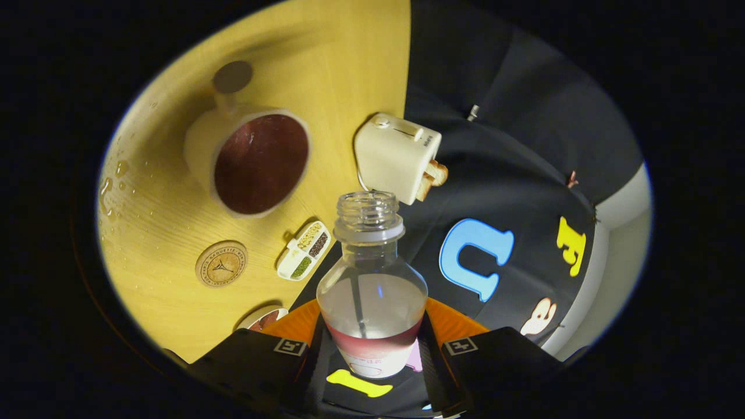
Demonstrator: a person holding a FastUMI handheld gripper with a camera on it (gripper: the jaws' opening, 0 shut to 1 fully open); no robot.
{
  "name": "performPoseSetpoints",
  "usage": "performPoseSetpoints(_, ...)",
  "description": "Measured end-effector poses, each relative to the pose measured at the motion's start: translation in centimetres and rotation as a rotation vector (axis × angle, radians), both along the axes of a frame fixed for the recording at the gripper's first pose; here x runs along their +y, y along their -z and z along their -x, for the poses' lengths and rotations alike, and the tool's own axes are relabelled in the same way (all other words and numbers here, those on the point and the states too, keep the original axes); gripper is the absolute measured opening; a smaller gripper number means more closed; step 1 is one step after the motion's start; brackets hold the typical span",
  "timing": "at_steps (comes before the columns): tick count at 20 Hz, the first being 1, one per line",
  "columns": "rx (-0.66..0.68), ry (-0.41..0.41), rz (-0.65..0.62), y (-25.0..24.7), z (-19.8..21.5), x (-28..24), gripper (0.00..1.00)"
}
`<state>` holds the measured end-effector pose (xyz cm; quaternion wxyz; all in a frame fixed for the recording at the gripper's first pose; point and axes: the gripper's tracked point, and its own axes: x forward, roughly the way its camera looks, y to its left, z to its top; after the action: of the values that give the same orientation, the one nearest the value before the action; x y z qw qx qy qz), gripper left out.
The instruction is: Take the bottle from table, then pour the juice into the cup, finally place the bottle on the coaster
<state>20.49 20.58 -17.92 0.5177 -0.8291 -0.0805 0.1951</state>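
Note:
My gripper (372,343) is shut on a clear uncapped bottle (371,291), both fingers pressing its lower body. A little red juice lies in the bottle's bottom; its open mouth points forward, away from the fingers. The whole view is rolled, so the wooden table (326,70) stands to one side. Beyond the bottle's mouth and off to the side sits a white cup (253,160) filled with dark red juice. Nearer the fingers than the cup lies a round wooden coaster (221,264), bare.
A white toaster (398,154) with bread in its slot stands just beyond the bottle's mouth. A small white tray of seeds (304,251) lies between coaster and bottle. A dark round disc (233,77) lies past the cup. Droplets (110,186) wet the table. A dish edge (265,319) shows by the fingers.

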Motion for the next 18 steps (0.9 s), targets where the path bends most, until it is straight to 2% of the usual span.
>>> performPoseSetpoints(9, 0.161, 0.155, -0.570, -3.1, 0.9, -2.7, 0.71)
performPoseSetpoints(12, 0.260, 0.242, -0.784, -3.0, 0.7, -4.0, 0.70)
performPoseSetpoints(15, 0.421, 0.332, -0.988, -1.8, 0.4, -4.9, 0.71)
performPoseSetpoints(18, 0.538, 0.342, -1.137, -1.1, -0.3, -4.9, 0.71)
